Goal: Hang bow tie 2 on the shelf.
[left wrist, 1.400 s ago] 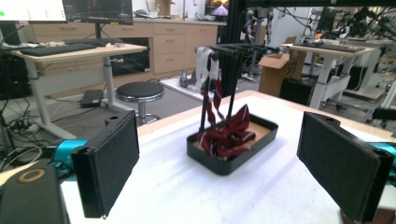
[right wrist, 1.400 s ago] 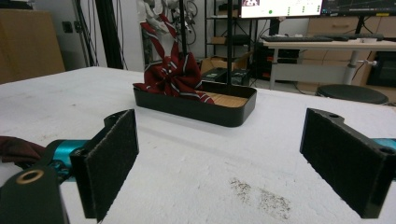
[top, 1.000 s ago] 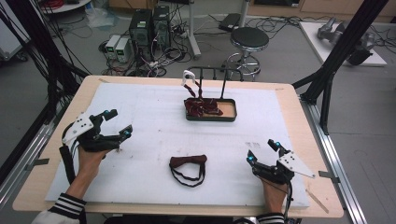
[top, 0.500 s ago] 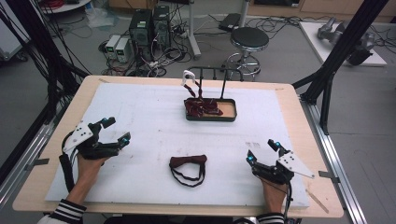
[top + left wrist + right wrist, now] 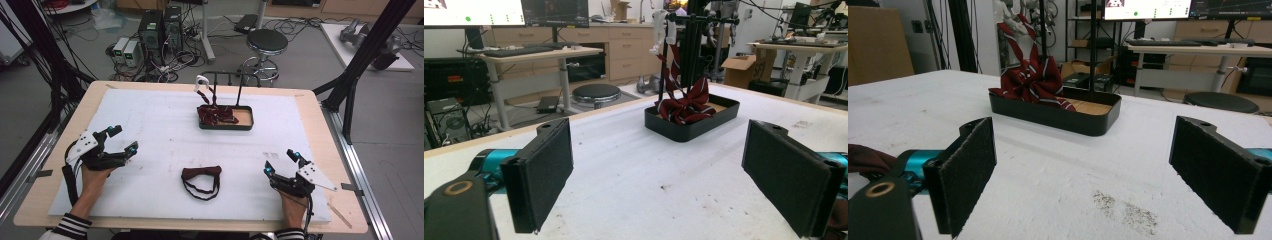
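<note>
Dark-red fabric bow tie with black strap lies mid-counter near the front edge. Left tool and right tool gape wide, empty. Risk: pinching only the loose strap, tie dangles and slips.

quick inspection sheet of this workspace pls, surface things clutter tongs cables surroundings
surface: white mat on a wooden table, faint smudges
job's things: dark red bow tie lying loose at front centre; black tray holding striped red ties; black stand behind
clutter: nothing seen
tongs: left tongs and right tongs both open, empty
cables: black cable trailing from left tongs
surroundings: stool, computers, floor wiring
</note>
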Action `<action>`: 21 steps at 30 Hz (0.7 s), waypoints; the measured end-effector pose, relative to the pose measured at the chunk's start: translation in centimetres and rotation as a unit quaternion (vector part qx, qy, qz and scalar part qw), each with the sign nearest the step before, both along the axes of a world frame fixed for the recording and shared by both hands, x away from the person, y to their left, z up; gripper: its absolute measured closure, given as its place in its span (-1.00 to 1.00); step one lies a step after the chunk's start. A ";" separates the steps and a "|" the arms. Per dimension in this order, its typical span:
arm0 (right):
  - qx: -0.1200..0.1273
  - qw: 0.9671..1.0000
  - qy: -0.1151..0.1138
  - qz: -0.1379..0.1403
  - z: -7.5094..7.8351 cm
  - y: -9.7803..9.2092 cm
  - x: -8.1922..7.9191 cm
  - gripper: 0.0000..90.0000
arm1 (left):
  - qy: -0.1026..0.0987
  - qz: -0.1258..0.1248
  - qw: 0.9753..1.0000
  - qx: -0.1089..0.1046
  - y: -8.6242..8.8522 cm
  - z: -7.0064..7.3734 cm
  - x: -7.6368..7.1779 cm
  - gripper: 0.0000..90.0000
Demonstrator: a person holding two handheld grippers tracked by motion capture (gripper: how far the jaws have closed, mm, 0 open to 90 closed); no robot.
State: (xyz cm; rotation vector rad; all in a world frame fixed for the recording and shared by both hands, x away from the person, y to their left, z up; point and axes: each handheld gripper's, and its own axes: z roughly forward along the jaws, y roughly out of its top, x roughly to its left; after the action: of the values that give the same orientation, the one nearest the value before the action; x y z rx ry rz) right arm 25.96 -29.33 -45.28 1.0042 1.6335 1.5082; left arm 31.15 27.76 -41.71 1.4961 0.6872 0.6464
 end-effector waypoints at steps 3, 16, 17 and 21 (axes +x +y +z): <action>0.002 1.000 0.001 -0.003 0.0 0.0 0.0 -0.76 | -0.001 0.002 1.000 0.004 0.1 -0.1 -0.2 -0.70; 0.012 1.000 -0.012 0.024 0.7 -0.3 -0.2 -0.76 | -0.007 0.001 1.000 -0.003 0.0 -1.5 -0.6 -0.70; 0.014 0.999 -0.014 0.027 0.9 -0.3 -0.3 -0.76 | -0.008 0.002 1.000 -0.001 0.0 -1.5 -0.6 -0.70; 0.016 0.999 -0.014 0.040 1.5 -0.2 -0.6 -0.76 | -0.002 -0.003 1.000 0.003 0.0 -1.7 -0.5 -0.70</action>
State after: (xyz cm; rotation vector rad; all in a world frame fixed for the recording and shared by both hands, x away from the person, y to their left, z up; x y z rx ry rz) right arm 25.41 -29.57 -43.76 0.9409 1.6529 1.5976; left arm 30.63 27.74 -43.44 1.5002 0.6781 0.6480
